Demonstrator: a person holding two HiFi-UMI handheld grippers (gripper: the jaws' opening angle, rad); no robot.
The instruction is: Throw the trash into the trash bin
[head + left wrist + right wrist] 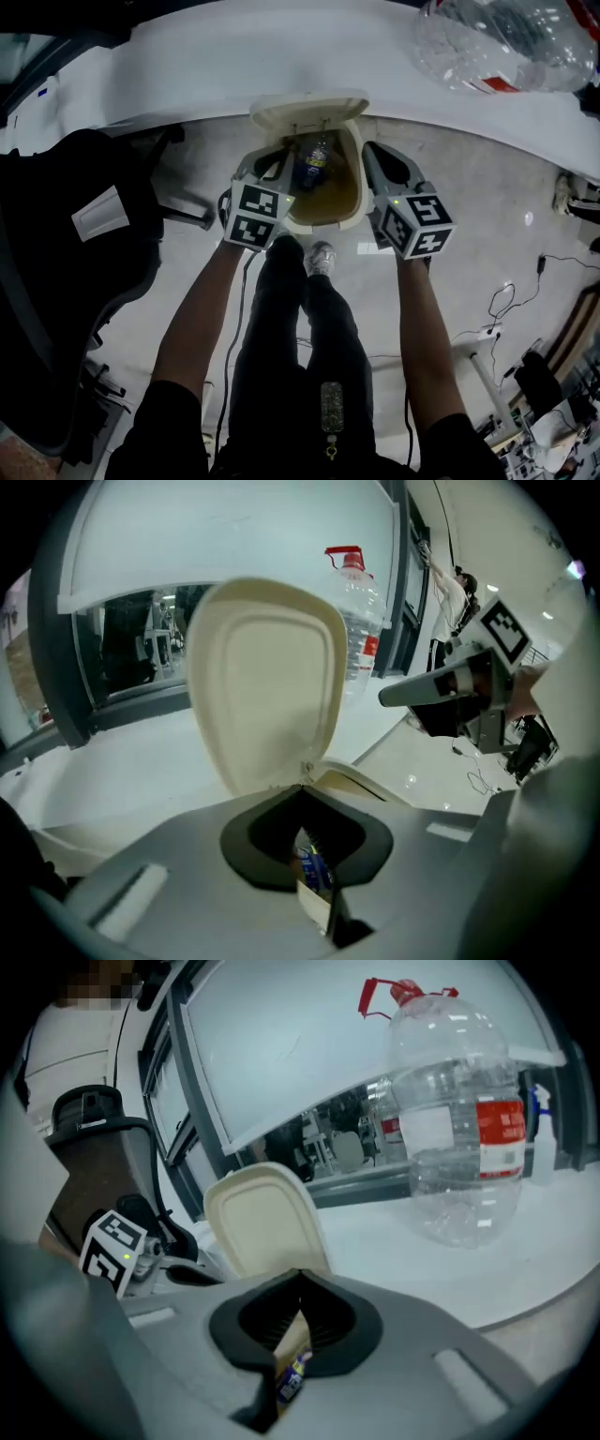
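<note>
**Entry: discarded bottle, lodged in bin**

A small bottle [316, 161] with a blue label is recorded inside the cream trash bin [323, 223], whose lid [309, 110] is raised. The label's print is too blurred to be read. The bin is flanked by both tools and lies just ahead of and below their tips. The left tool [302, 791] is seen fully closed, with nothing gripped. The right tool [300, 1279] is likewise closed and empty. Beyond the right tool, a large clear bottle [450, 1119] is stood on the white surface [525, 1232]. It has a red cap and a red-and-white label, the wording illegible.

Clear plastic jug with red cap [455, 1138] upright on white curved table [234, 66]; black chair [56, 281] beside table.
</note>
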